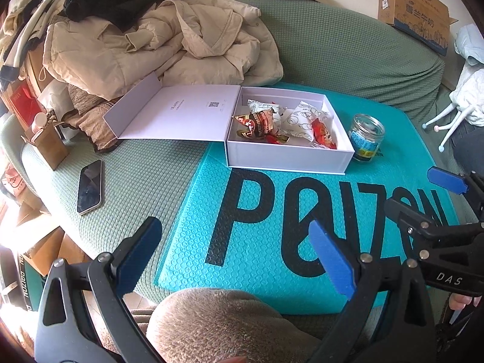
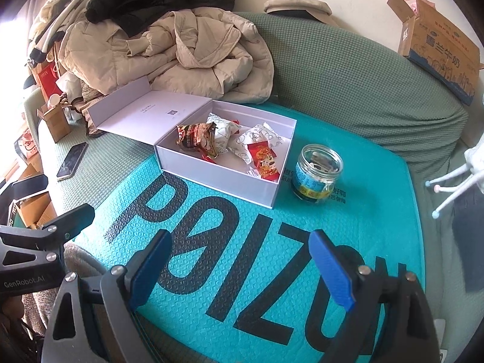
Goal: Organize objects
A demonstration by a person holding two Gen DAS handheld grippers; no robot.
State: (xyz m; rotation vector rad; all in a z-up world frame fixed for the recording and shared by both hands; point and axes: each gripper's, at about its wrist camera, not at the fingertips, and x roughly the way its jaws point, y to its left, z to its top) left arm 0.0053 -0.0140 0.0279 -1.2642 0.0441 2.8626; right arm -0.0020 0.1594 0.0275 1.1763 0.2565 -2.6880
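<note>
Snacks (image 2: 230, 148) lie in the open white box (image 2: 217, 187), ahead of both claws on the teal mailer (image 2: 257, 242). Jar (image 2: 317, 172) stands just right of it. Left claw (image 1: 236, 251) and right claw (image 2: 242, 260) gape empty.

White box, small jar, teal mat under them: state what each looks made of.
White box: rigid cardboard, matte; sharp folded edges, hinged flap lid lying open.
Small jar: clear glass, it seems; see-through wall, threaded rim, printed label.
Teal mat: looks like a plastic bubble mailer; dimpled surface, faint sheen.
</note>
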